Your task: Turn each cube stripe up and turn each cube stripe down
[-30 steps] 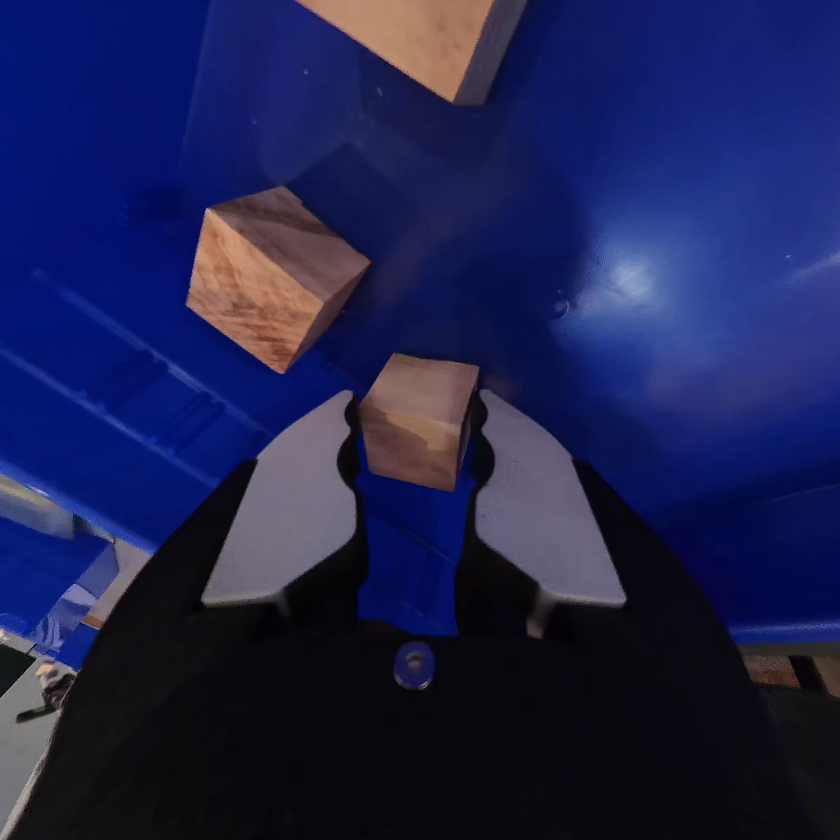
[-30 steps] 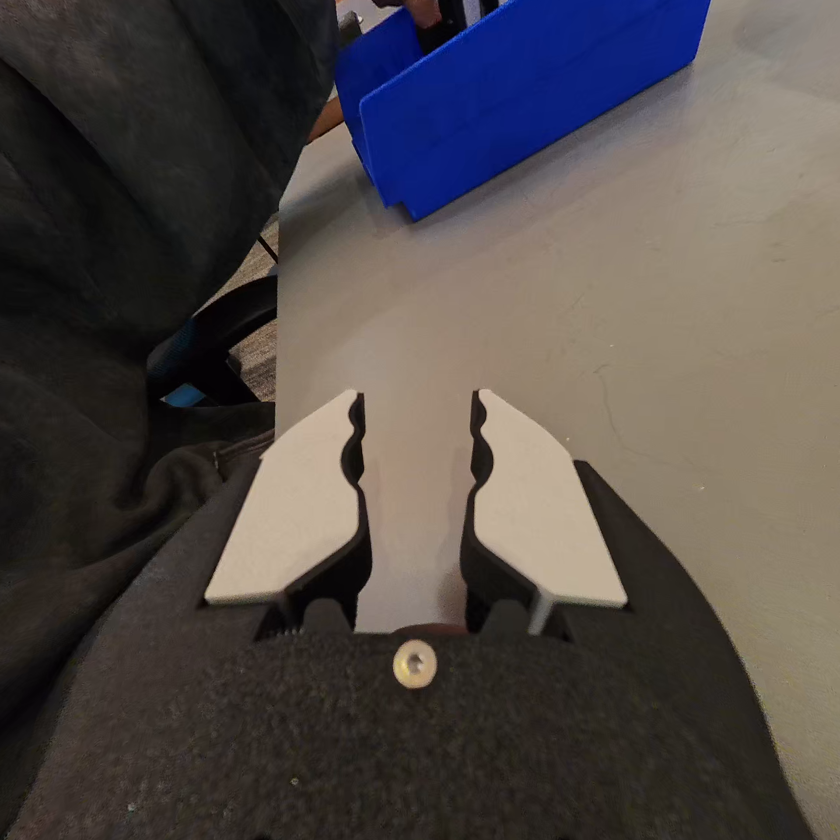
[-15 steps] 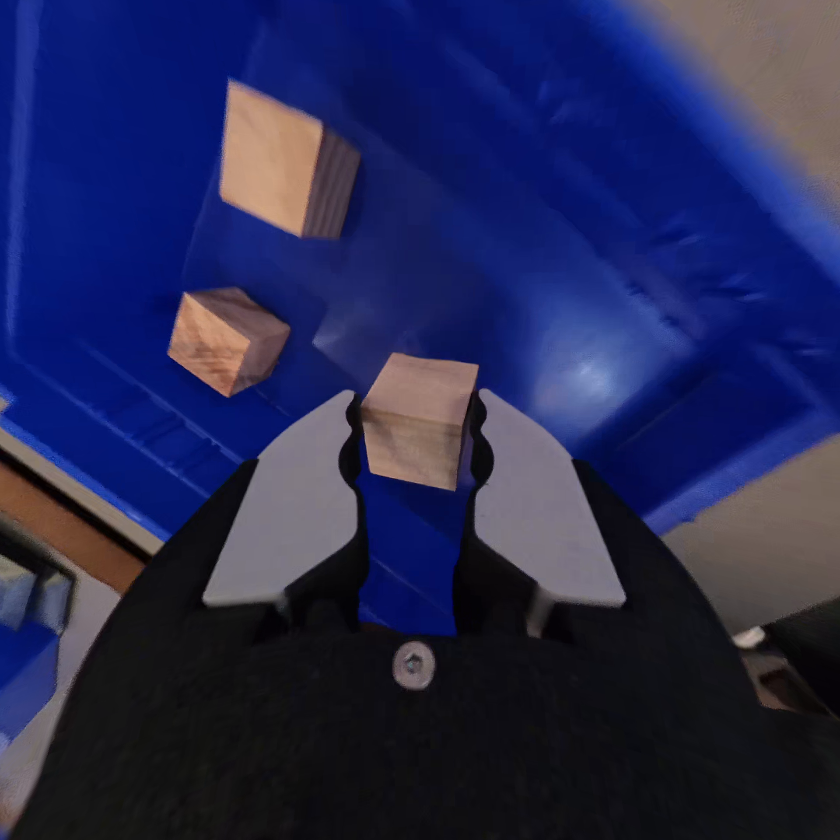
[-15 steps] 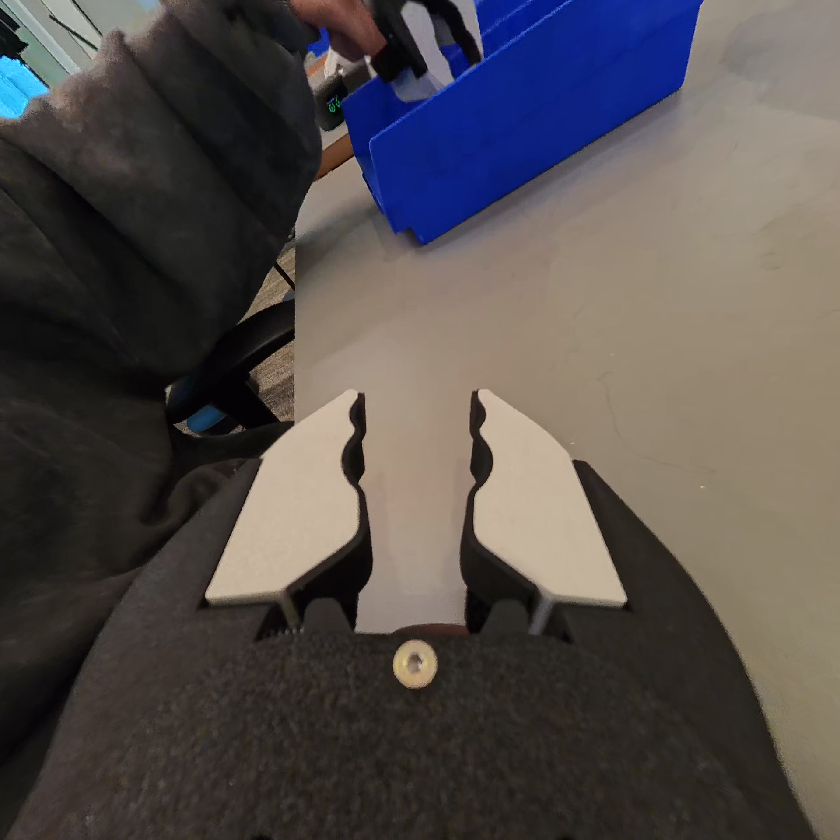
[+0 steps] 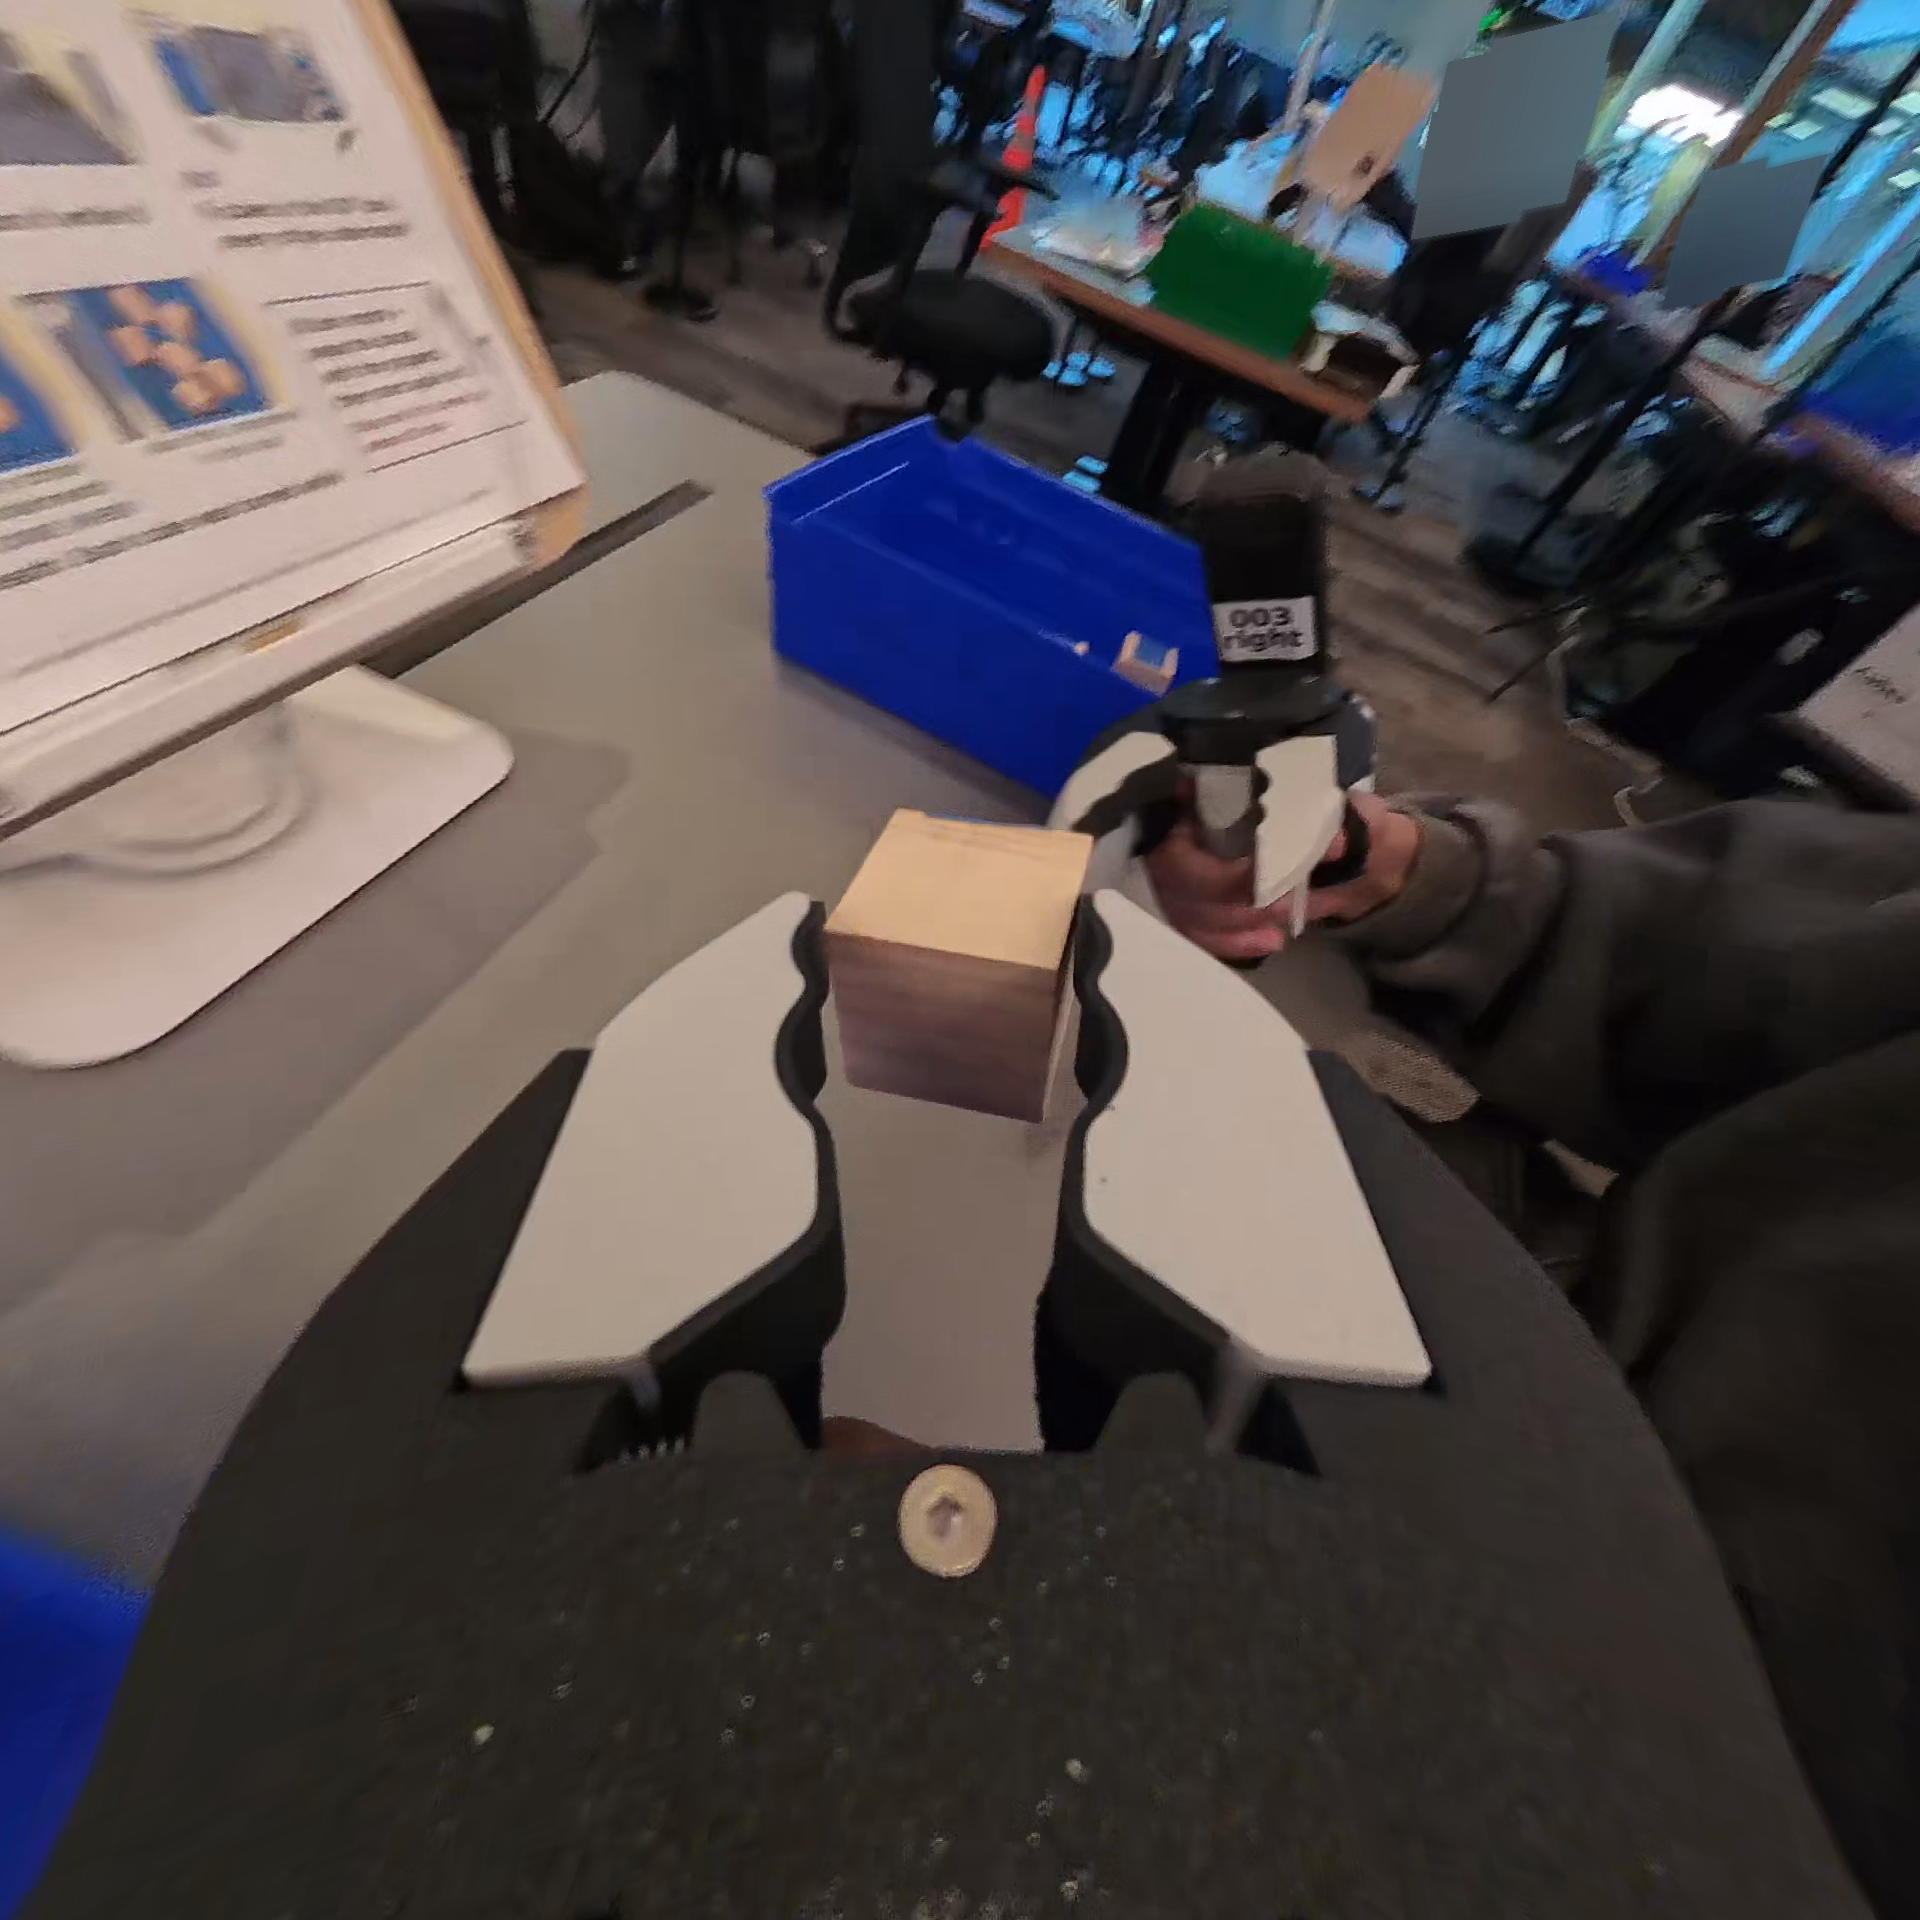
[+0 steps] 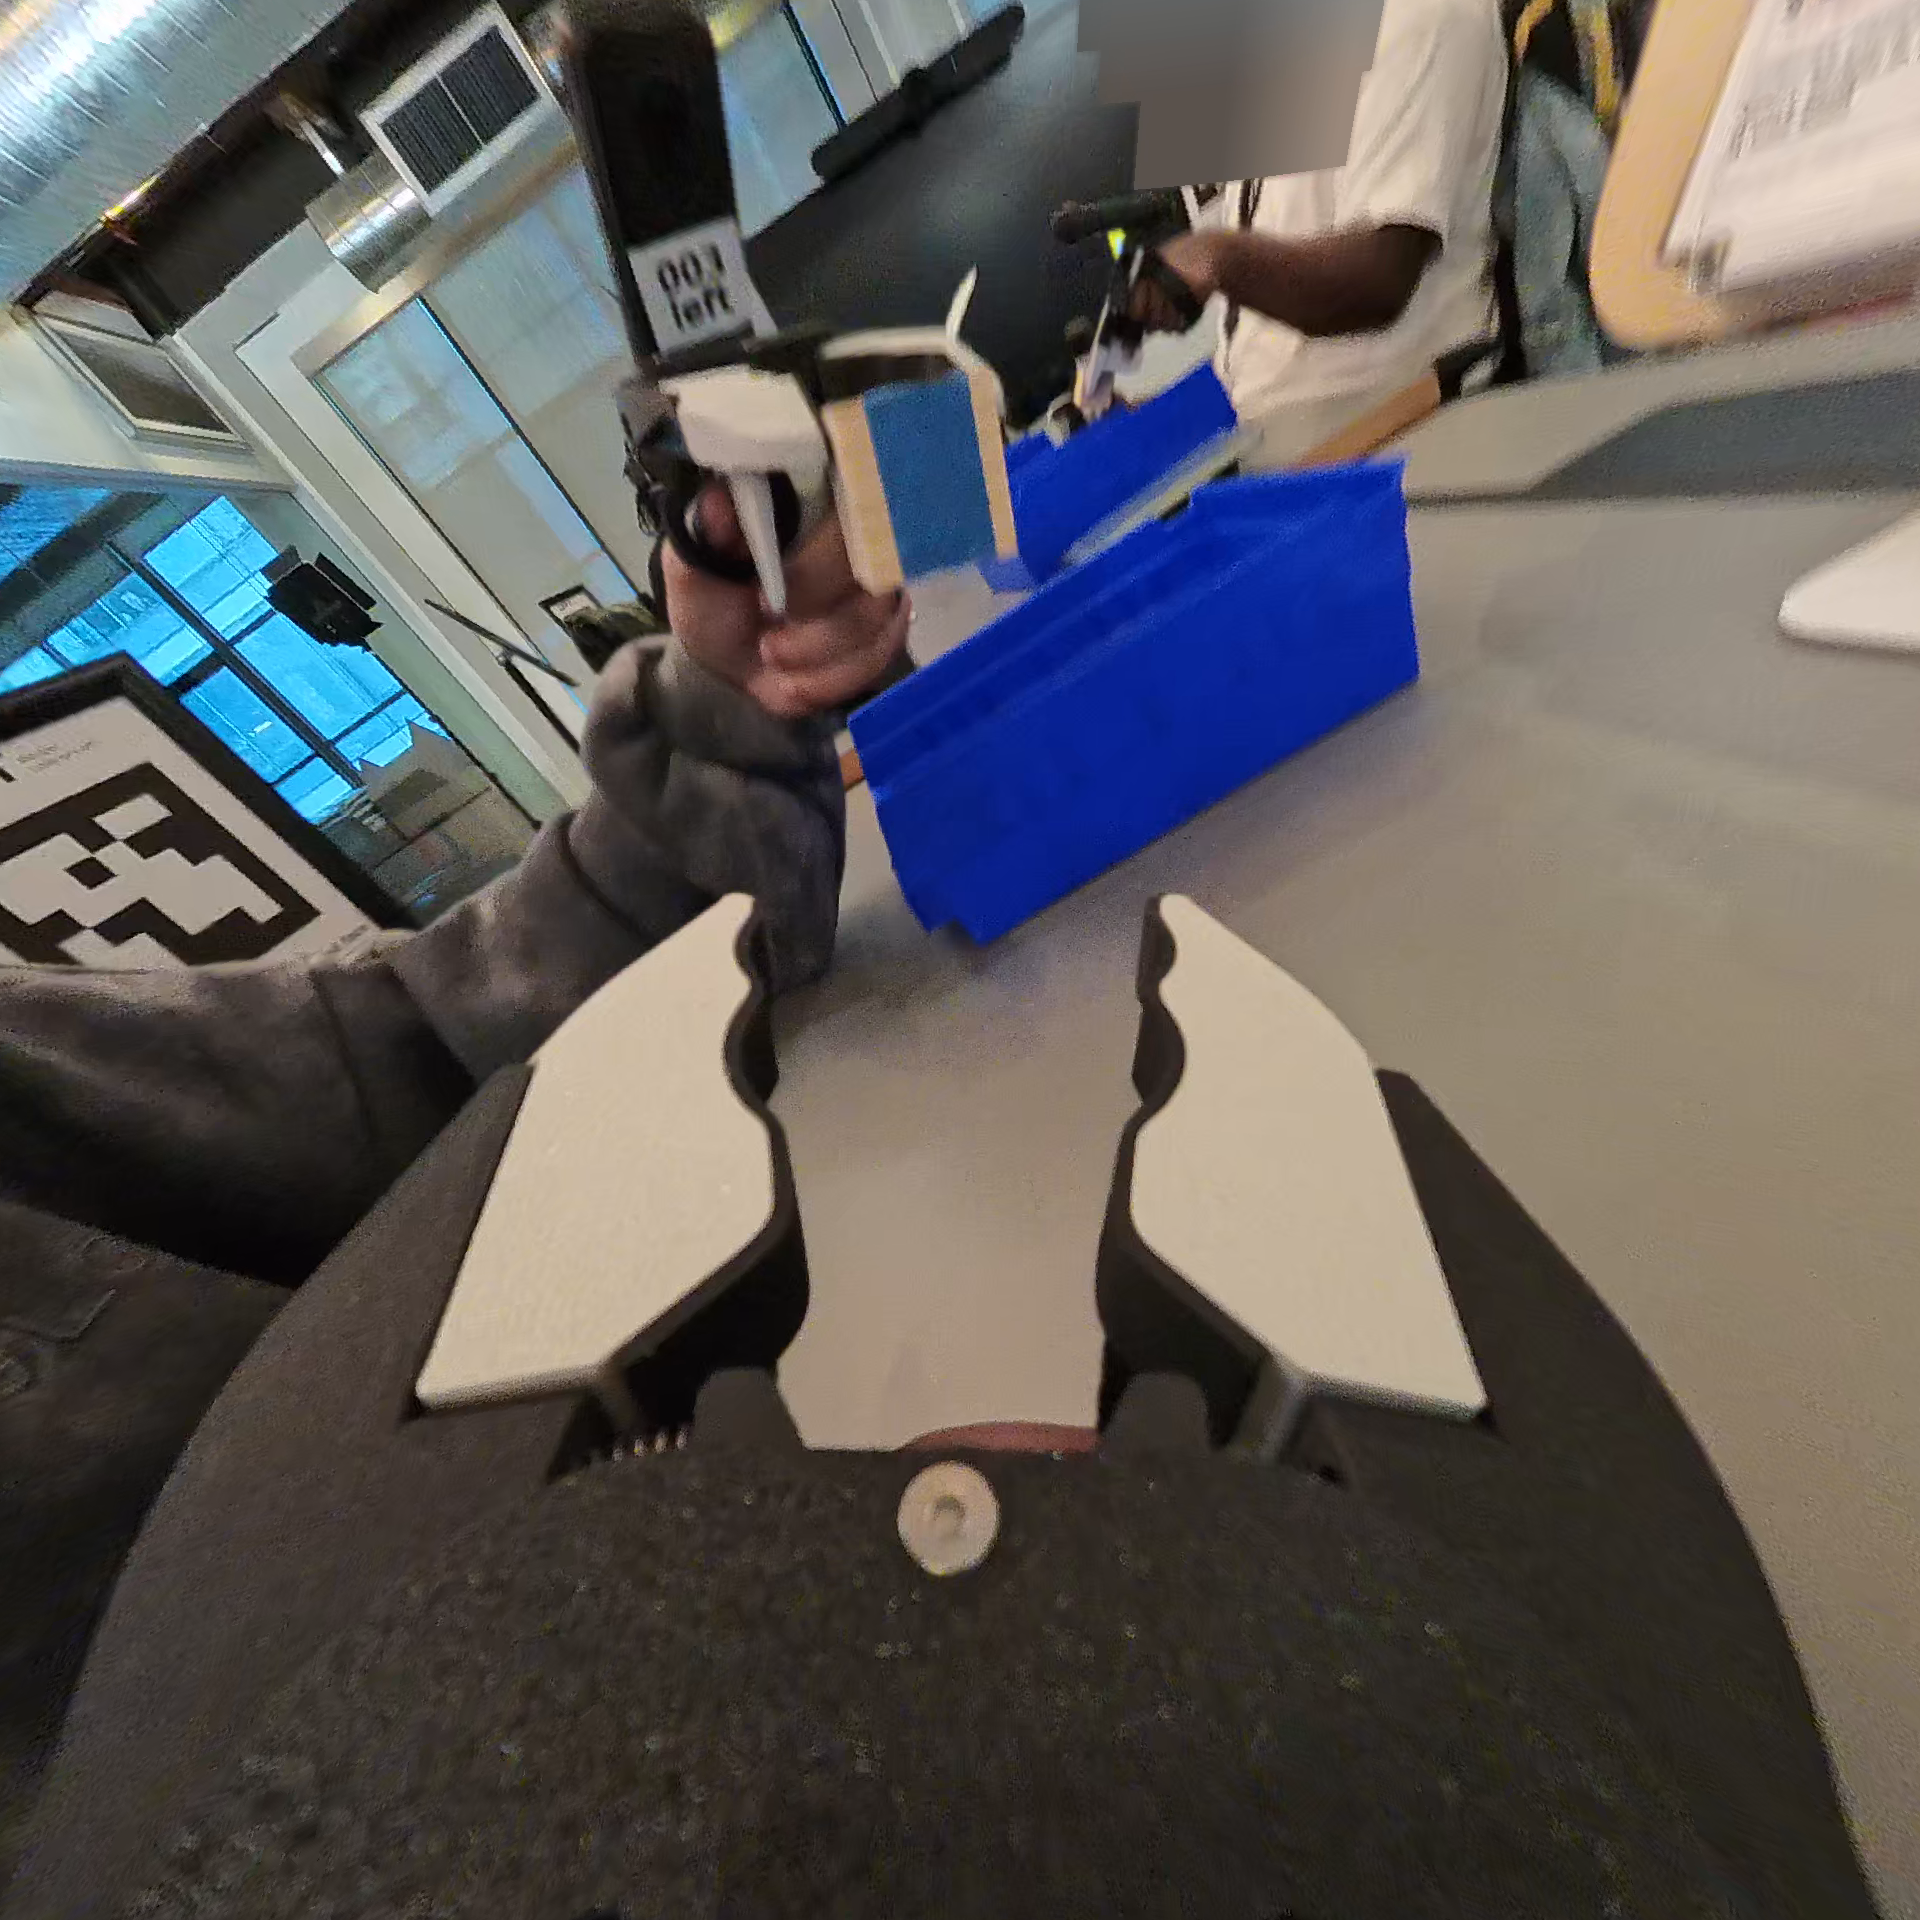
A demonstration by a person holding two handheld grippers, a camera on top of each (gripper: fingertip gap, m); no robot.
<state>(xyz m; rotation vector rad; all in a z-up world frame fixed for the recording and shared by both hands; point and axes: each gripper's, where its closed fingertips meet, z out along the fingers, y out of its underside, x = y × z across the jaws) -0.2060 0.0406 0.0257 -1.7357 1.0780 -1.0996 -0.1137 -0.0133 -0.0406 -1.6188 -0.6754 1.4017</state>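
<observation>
My left gripper is shut on a wooden cube and holds it above the grey table. In the left wrist view the cube shows plain wood on its top and near faces. The right wrist view shows the left gripper raised over the blue bin, and the cube's face with a blue stripe is turned toward that camera. My right gripper is open and empty over the table. It also shows in the left wrist view, just beyond and to the right of the held cube.
A blue bin stands on the table's far side with a striped cube inside. A monitor on a white base stands at the left. A second blue bin and a person in a white shirt are farther back.
My left gripper has lifted the cube out of the blue bin and swung it out over the table. My right gripper has tilted up toward it and its jaws have opened wider.
</observation>
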